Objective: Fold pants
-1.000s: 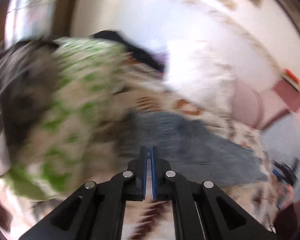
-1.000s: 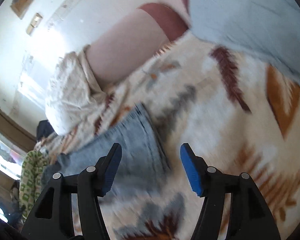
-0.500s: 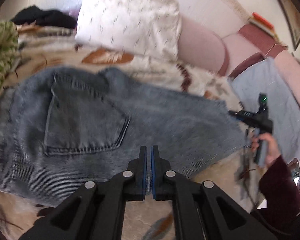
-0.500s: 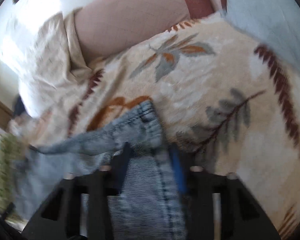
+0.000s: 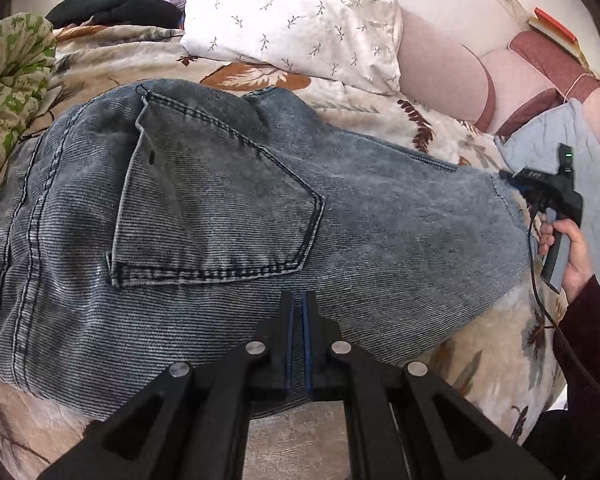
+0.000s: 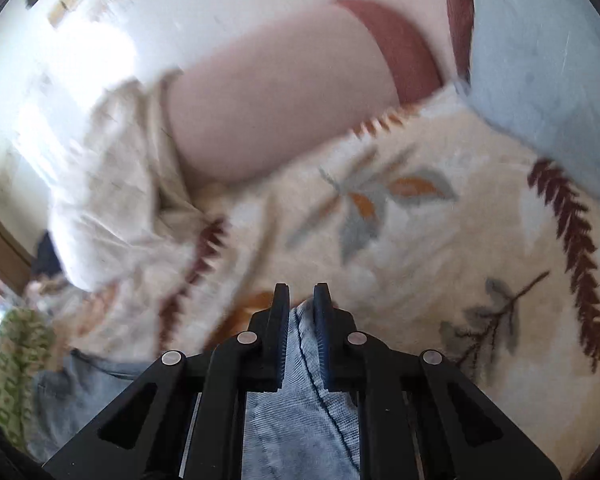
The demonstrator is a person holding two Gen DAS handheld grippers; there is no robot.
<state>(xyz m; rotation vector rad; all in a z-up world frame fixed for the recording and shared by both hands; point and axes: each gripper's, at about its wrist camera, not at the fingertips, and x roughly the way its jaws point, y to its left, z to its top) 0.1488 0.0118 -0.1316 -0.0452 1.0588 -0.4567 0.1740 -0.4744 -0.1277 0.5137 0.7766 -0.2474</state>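
Grey-blue jeans [image 5: 220,216] lie across a leaf-patterned bedspread [image 5: 500,344], back pocket up, waistband to the left. My left gripper [image 5: 299,312] is shut, its fingers pinching the near edge of the jeans below the pocket. My right gripper [image 6: 302,304] is shut on the leg hem of the jeans [image 6: 300,400]. It also shows in the left wrist view [image 5: 540,192], held by a hand at the jeans' far right end.
A white sprigged pillow [image 5: 300,24] and pink bolsters [image 5: 440,72] lie at the bed's head. A green floral cloth [image 5: 8,80] and black clothing [image 5: 112,8] sit at the left. A pale blue pillow [image 5: 592,176] is at the right.
My left gripper swung from the green cloth down to the jeans' near edge. My right gripper moved onto the leg hem and closed on it.
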